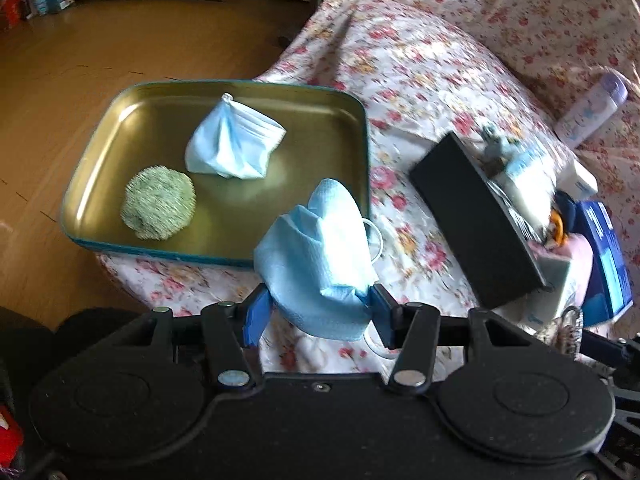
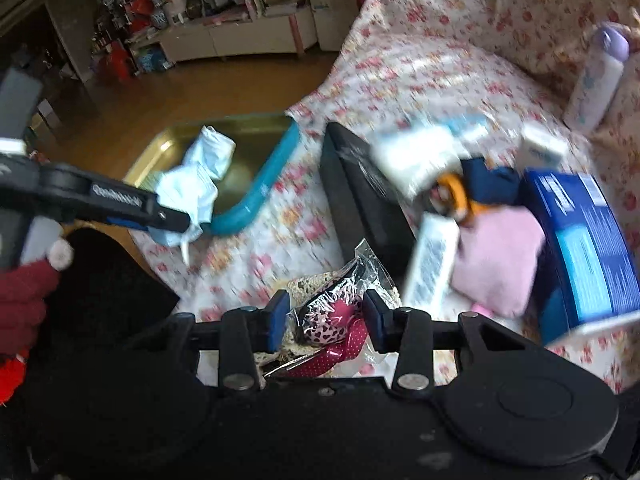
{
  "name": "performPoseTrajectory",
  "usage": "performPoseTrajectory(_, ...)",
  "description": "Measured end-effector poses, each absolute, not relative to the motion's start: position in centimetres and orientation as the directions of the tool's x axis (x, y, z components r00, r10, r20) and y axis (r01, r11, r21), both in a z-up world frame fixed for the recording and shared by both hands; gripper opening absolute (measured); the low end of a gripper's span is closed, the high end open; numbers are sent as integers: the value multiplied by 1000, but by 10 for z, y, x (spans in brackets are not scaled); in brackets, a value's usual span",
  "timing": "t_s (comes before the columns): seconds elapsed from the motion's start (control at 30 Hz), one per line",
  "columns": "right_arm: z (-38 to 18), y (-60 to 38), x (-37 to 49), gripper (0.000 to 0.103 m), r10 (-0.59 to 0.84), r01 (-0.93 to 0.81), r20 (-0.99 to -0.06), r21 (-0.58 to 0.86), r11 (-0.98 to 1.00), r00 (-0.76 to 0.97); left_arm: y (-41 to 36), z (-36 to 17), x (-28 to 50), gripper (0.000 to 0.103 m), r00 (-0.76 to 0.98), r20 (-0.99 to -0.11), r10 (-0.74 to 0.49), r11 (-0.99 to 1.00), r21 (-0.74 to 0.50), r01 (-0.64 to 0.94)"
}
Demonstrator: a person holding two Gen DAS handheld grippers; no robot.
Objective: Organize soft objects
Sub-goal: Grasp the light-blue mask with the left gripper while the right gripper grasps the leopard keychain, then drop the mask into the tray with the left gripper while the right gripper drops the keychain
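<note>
1. Crumpled light-blue face mask point(image 1: 316, 256), held above the gold tray's point(image 1: 100, 156) near corner.
2. Second folded blue mask point(image 1: 234, 144) lying in the tray.
3. Green scrubby ball point(image 1: 158, 202) beside it.
4. Clear packet of pink patterned fabric point(image 2: 332, 316), pinched upright.

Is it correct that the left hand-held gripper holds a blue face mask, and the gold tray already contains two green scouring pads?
Not quite. The left wrist view shows the gold tray holding one green scouring pad and one folded mask. The left hand-held gripper does hold a blue face mask.
</note>
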State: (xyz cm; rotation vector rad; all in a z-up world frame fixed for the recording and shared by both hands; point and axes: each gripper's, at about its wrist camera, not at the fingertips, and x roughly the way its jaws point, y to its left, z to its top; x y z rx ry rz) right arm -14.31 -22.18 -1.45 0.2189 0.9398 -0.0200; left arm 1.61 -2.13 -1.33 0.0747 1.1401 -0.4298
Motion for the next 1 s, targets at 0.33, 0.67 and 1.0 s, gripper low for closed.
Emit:
performPoseTrajectory(0.33,20,-191,-78,39,116,31,-759,177,984,641,7,4,62,51,434,-870,-236,948,-108,298)
performPoseTrajectory(0.67,32,-161,-13,40,128,-2,-756,166,986,642,28,6,120,51,477,-868,-140,975,-37,218)
performPoseTrajectory(1.0,18,-145,33,40,114,20,-783,159,987,611,28,-15,164,51,435,-897,-76,982,7,187)
